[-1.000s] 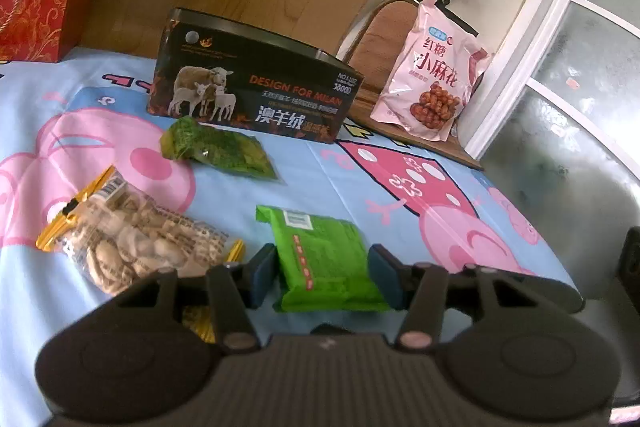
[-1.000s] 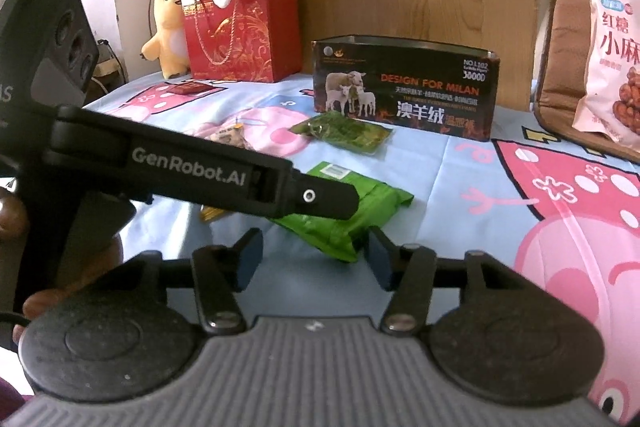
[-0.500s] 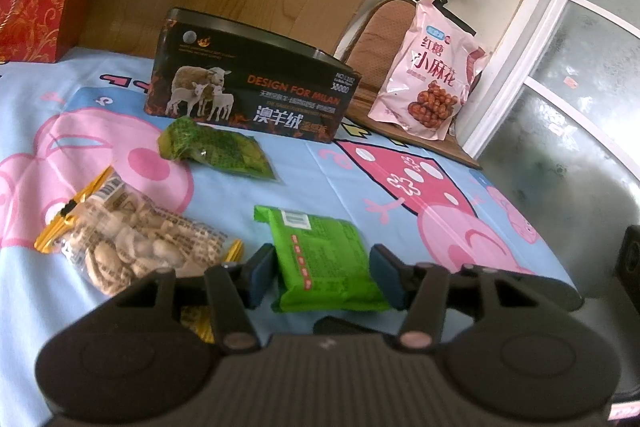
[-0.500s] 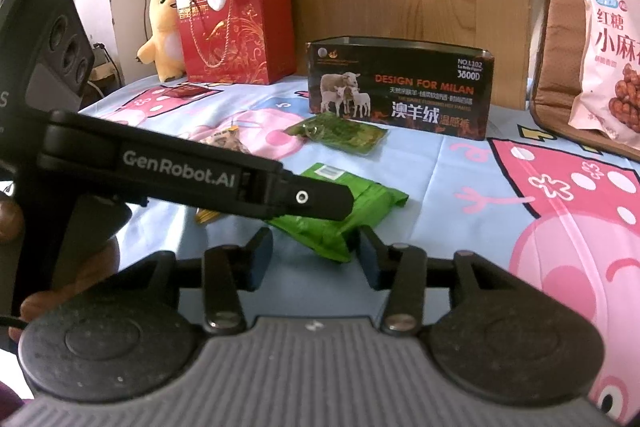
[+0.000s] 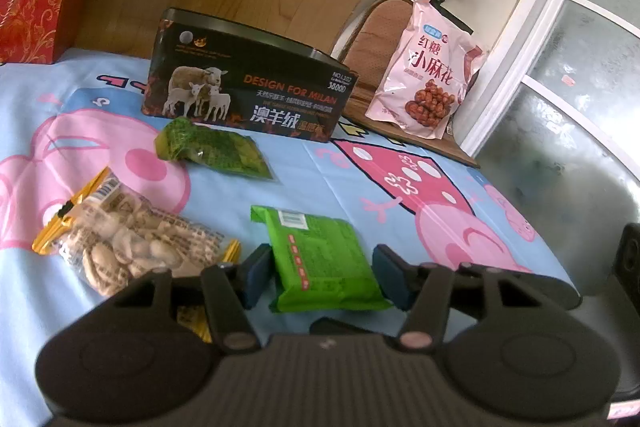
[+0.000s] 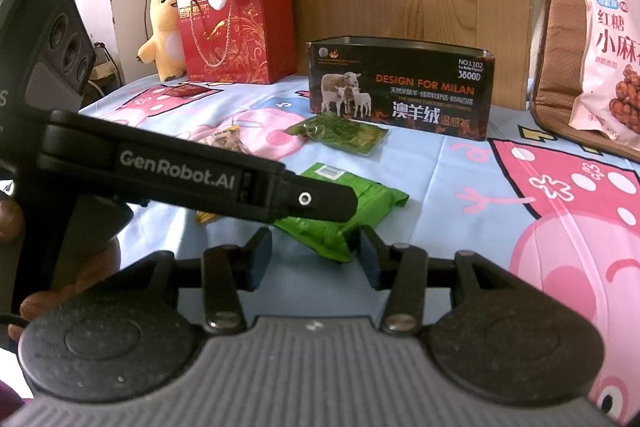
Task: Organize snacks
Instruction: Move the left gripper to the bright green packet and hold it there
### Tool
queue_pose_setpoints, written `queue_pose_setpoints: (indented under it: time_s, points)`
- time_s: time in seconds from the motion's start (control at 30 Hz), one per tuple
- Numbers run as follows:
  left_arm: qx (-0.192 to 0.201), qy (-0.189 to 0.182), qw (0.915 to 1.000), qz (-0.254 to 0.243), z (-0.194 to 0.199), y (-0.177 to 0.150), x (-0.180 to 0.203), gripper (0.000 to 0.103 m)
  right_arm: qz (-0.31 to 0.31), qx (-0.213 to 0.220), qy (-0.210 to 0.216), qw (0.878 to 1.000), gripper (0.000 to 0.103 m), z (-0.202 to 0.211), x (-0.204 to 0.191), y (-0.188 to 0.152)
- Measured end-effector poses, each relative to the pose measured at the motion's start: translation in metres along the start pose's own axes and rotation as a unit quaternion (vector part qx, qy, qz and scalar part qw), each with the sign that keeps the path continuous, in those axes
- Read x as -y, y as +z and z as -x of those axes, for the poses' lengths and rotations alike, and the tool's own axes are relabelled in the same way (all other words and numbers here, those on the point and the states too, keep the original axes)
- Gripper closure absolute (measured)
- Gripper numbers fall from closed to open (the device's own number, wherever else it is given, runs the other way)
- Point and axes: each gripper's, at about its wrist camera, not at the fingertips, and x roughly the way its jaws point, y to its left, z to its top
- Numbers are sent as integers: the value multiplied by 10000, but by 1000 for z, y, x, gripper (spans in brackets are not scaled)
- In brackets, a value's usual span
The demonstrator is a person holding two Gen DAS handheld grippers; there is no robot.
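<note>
Straddling green packet [image 5: 326, 259], left tool [image 5: 322, 277] parted, just widened; tin [image 5: 248, 95] reads "DESIGN FOR MILAN".

Glossy plastic green packet [image 5: 326, 261] lies on matt cloth sheet [image 5: 304, 167].

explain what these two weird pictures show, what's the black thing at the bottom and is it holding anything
Each picture comes from a camera mounted on hand-held tongs; a person carries one in each hand. The black shape at the bottom is the tool itself. The left tongs straddle a bright green packet on the cartoon sheet, pads apart from it, so nothing is gripped. The right tongs are open and empty; the black bar across that view is the left tool. Also lying there: a dark green packet, a bag of biscuits and an open black tin.
</note>
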Motion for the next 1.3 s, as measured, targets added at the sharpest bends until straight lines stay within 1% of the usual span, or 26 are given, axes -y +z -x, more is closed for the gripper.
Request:
queue_pose_setpoints:
  time_s: [1.3]
  points:
    - [8,4,10000,10,0,-1,1,44,-2,-9,2,10000,51,0,0,0]
